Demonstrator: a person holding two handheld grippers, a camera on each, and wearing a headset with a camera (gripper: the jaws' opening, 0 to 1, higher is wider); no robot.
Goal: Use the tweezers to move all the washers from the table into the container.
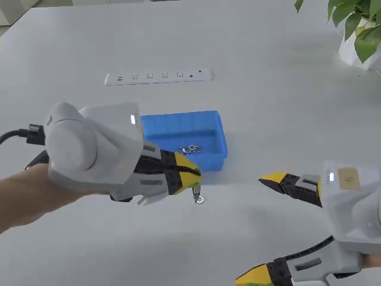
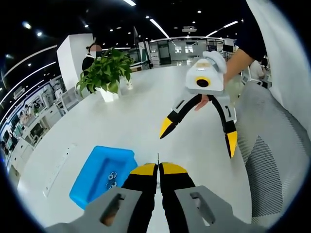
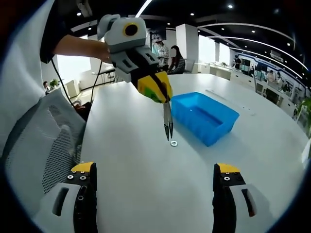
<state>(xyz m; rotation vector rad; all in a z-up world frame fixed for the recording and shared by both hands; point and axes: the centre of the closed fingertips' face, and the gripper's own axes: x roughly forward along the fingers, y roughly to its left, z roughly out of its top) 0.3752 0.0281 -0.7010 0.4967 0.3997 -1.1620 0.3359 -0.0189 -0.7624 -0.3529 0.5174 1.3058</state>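
My left gripper (image 1: 193,173) is shut on slim metal tweezers (image 1: 196,191) that point down at the white table (image 1: 268,107). A single washer (image 1: 199,199) lies on the table right at the tweezer tips; whether they grip it I cannot tell. The right gripper view has the tweezers (image 3: 167,119) just above the washer (image 3: 173,143). Close behind stands the blue container (image 1: 208,125) with several washers (image 1: 189,149) inside. My right gripper (image 1: 253,227) hovers open at the lower right with nothing between its jaws.
A white power strip (image 1: 158,76) lies behind the container. A potted plant (image 1: 357,30) stands at the far right corner of the table. A mesh chair (image 3: 48,145) is beside the table's near edge.
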